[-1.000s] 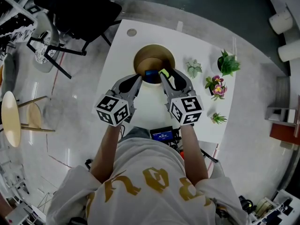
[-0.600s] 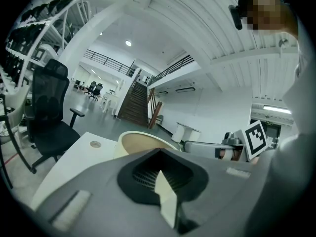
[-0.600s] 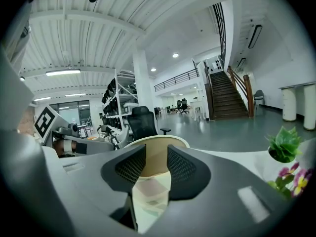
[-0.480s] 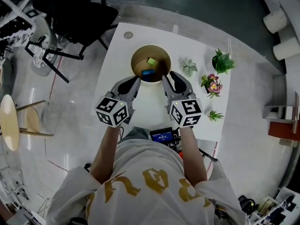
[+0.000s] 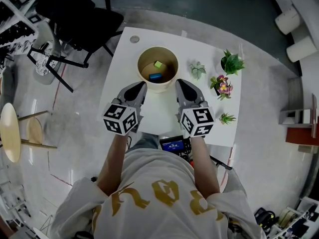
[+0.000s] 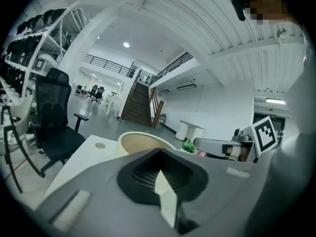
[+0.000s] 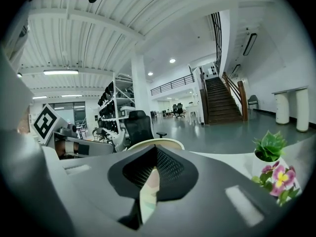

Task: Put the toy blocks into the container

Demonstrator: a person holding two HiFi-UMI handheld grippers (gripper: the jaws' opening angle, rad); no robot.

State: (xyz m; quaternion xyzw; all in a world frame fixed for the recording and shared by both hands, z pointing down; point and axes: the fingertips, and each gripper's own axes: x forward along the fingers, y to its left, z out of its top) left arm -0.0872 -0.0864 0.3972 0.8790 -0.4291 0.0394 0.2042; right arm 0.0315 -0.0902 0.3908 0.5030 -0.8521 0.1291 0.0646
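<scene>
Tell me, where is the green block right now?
In the head view, the green block lies inside the round container on the white table, just beyond the blue block and left of the small plants.

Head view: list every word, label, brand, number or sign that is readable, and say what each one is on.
No text can be quoted with confidence.
Shirt: large gold lettering, creased and cut off by the frame edge; not readable.
Small screen at the table's near edge: blue display, print too small to read.
Left marker cube and right marker cube: black-and-white square patterns only, no letters or digits.
</scene>
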